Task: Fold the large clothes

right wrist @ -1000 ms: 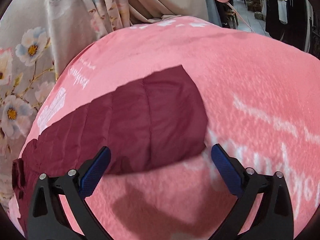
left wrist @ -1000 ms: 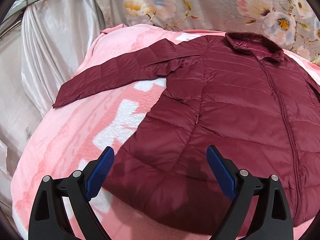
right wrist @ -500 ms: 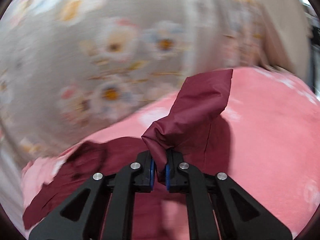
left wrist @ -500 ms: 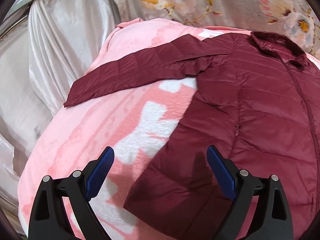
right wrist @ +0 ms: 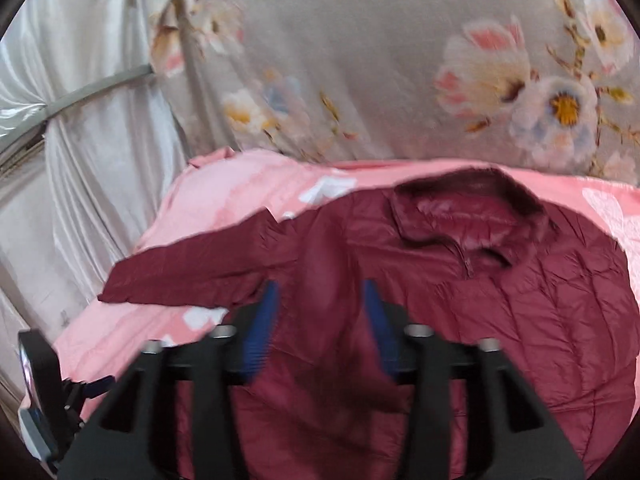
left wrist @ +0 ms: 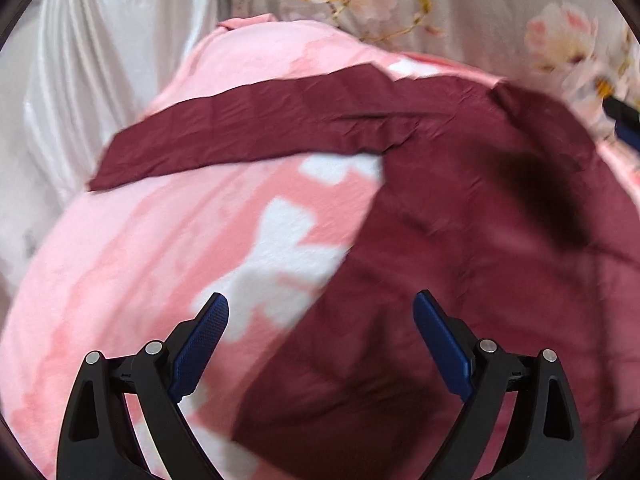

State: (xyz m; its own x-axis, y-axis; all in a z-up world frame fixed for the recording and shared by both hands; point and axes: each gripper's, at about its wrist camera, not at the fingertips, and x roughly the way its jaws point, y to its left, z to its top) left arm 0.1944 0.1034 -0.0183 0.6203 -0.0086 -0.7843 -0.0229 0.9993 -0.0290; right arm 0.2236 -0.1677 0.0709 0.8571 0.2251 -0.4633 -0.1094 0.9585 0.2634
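A maroon quilted jacket [left wrist: 460,240] lies front up on a pink blanket [left wrist: 140,260], collar toward the far side. Its left sleeve [left wrist: 256,132] stretches out flat to the left. My left gripper [left wrist: 320,312] hangs open above the jacket's lower left edge, nothing between its fingers. In the right wrist view the jacket [right wrist: 500,300] fills the middle, with the collar [right wrist: 472,216] zipped. My right gripper [right wrist: 320,292] hovers over the chest with its jaws opening. A blurred maroon fold of the other sleeve [right wrist: 324,276] lies between them, and the pads do not press on it.
Grey flowered fabric [right wrist: 380,60] hangs behind the bed, and shiny white drapery [left wrist: 100,60] hangs on the left. The pink blanket [right wrist: 224,192] with white patches extends left of the jacket. A black device [right wrist: 40,380] shows at the lower left of the right wrist view.
My right gripper shut on the right sleeve's end, lifted it, swung it over the jacket's body, and its jaws have parted. The left gripper drifted left along the hem, still open.
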